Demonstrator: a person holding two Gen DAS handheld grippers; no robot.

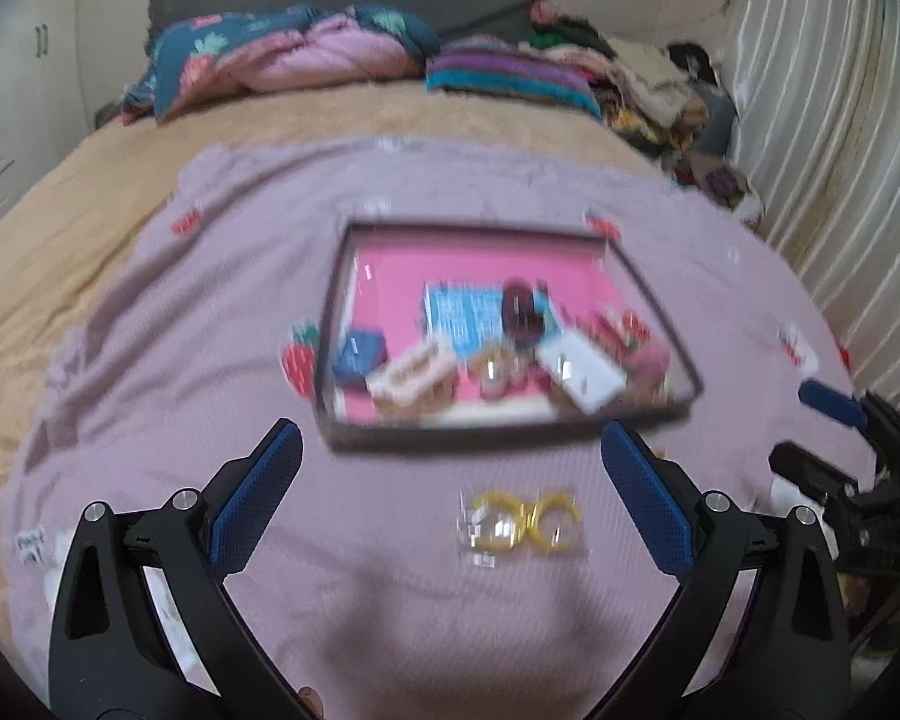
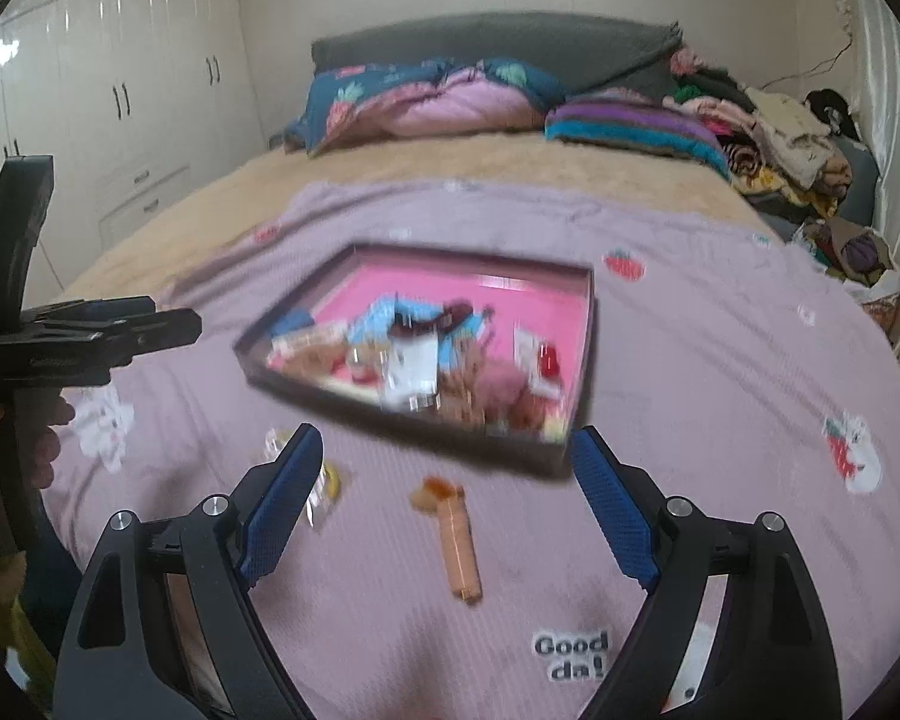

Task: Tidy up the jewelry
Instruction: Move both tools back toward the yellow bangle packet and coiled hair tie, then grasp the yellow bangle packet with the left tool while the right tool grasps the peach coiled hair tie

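A dark-rimmed tray with a pink floor (image 1: 384, 258) lies on the lilac bedspread and holds several jewelry packets and small boxes; it also shows in the right wrist view (image 2: 510, 285). A clear packet with yellow hoop earrings (image 1: 525, 519) lies on the spread just in front of the tray, between the fingers of my open, empty left gripper (image 1: 450, 450). In the right wrist view that packet (image 2: 324, 483) is partly hidden behind the left fingertip (image 2: 288, 492). A peach tube-shaped item (image 2: 459, 543) lies on the spread below my open, empty right gripper (image 2: 444, 456).
Pillows and folded blankets (image 2: 450, 99) lie at the head of the bed, with a clothes pile (image 2: 780, 138) at the right. White wardrobes (image 2: 120, 78) stand on the left, a curtain (image 1: 822, 120) on the right. The left gripper (image 2: 90, 330) shows at the left edge of the right view.
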